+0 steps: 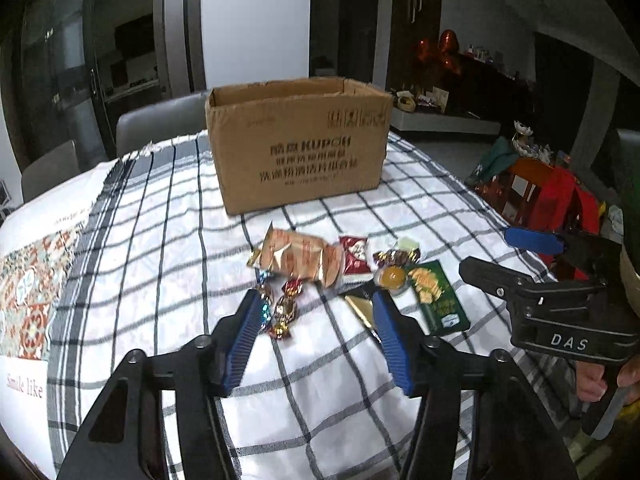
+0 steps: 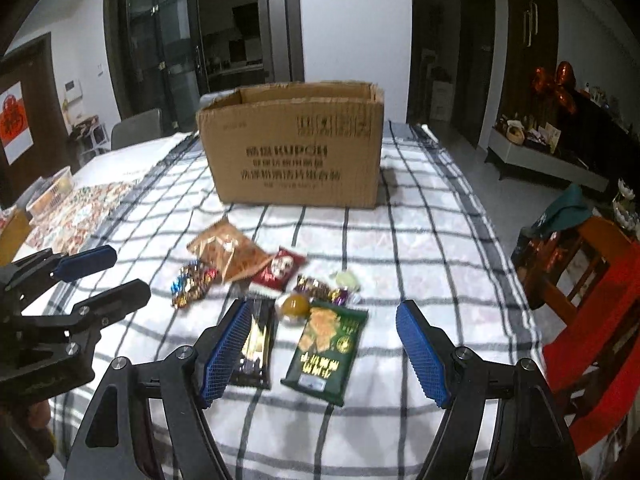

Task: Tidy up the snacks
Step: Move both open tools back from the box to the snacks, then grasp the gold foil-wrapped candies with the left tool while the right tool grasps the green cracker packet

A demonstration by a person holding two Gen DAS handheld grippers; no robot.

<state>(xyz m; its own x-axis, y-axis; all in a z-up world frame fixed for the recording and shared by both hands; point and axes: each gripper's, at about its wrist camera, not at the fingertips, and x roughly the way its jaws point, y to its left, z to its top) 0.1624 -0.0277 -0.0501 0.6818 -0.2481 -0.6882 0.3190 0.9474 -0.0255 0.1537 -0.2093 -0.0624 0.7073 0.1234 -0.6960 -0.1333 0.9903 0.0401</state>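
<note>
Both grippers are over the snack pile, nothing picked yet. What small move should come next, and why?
Probably lower the right gripper onto the green snack packet: its jaws stand open astride the packet, nothing is held, and the cardboard box waits open behind.

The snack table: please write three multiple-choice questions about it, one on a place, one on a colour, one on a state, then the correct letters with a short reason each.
1. Where does the cardboard box stand?
A. beyond the snacks
B. on a chair
C. beside the grippers

2. What colour is the cracker packet nearest the right gripper?
A. white
B. green
C. blue

3. How is the box's top?
A. taped shut
B. covered by cloth
C. open

Answers:
1 A: it sits on the checked tablecloth behind the snack pile.
2 B: its wrapper is dark green.
3 C: the inner walls show at its rim.
</note>
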